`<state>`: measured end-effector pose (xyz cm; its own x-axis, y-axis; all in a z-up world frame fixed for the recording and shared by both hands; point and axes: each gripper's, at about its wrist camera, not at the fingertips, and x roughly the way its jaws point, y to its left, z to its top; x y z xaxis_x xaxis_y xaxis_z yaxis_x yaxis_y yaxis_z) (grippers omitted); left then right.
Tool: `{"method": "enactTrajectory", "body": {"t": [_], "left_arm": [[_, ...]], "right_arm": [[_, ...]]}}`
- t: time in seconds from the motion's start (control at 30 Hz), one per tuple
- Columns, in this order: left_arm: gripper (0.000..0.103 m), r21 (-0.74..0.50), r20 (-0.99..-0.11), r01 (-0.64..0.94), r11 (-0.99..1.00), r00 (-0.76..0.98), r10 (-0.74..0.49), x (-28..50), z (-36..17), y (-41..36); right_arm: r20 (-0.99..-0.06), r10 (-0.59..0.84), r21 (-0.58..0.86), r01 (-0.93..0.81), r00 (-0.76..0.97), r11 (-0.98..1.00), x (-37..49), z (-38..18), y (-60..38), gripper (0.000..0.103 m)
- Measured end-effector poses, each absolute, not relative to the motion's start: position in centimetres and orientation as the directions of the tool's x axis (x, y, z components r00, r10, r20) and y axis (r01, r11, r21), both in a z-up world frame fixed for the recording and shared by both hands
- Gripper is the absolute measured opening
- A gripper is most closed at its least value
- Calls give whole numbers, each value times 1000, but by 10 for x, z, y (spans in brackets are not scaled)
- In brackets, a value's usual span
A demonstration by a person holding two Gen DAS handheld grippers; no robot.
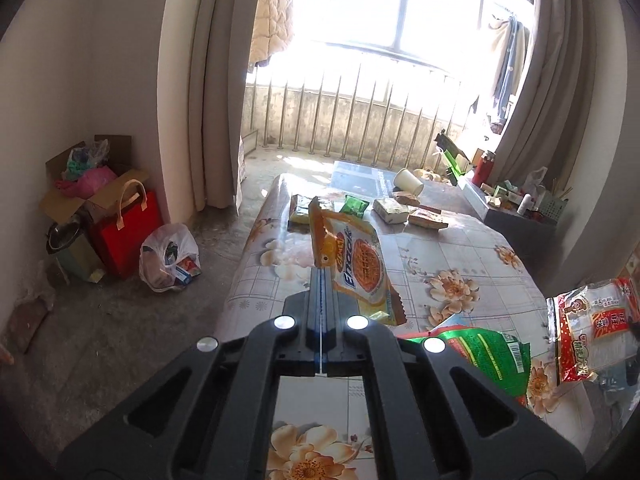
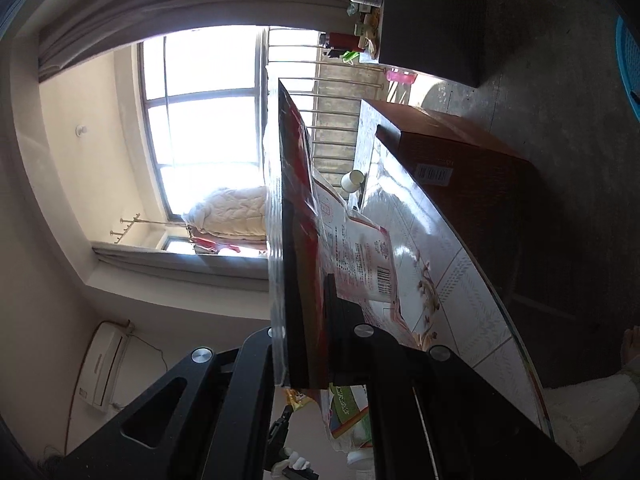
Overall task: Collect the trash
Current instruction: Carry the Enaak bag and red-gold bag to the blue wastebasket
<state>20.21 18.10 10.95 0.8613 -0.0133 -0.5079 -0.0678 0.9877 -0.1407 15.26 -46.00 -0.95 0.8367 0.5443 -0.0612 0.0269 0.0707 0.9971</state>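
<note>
My left gripper (image 1: 321, 276) is shut on the edge of an orange and yellow snack wrapper (image 1: 356, 264), held above the floral tablecloth (image 1: 460, 256). A red and white snack bag (image 1: 592, 332) hangs at the right edge of the left wrist view; my right gripper holding it is not in that view. In the rolled right wrist view, my right gripper (image 2: 308, 280) is shut on that red and white bag (image 2: 360, 252), which hides its fingertips. A green wrapper (image 1: 484, 352) lies on the table near my left gripper.
More wrappers (image 1: 400, 210), a green packet (image 1: 355, 204) and a paper cup (image 1: 408, 181) lie at the table's far end. A white plastic bag of trash (image 1: 170, 258), a red bag (image 1: 126, 232) and a cardboard box (image 1: 86, 184) sit on the floor left. A brown box (image 2: 460, 160) stands beside the table.
</note>
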Motion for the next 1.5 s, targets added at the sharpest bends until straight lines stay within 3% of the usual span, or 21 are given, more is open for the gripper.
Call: {"method": "enactTrajectory", "body": {"t": [0.3,0.43,0.67,0.93,1.23,1.5], "left_arm": [[0,-121,-389,227,966,885,-257,169,178,58],[0,-121,-408,381,917,822,-396,160,176,-20],[0,-150,-521,573,806,647,-557,163,140,-161],[0,-111,-629,686,719,511,-586,160,80,-291],[0,-59,-697,718,694,467,-543,180,31,-352],[0,-19,-740,718,696,458,-493,207,7,-373]], "right_arm": [[-27,367,996,-7,930,90,58,5,-538,4],[-83,260,989,48,962,140,8,3,-575,4],[-225,92,957,202,970,209,-53,-15,-629,4],[-413,2,860,390,911,328,-37,-43,-660,4],[-611,-62,659,551,789,512,57,-97,-682,4],[-776,-191,297,614,602,731,126,-166,-648,4]]}}
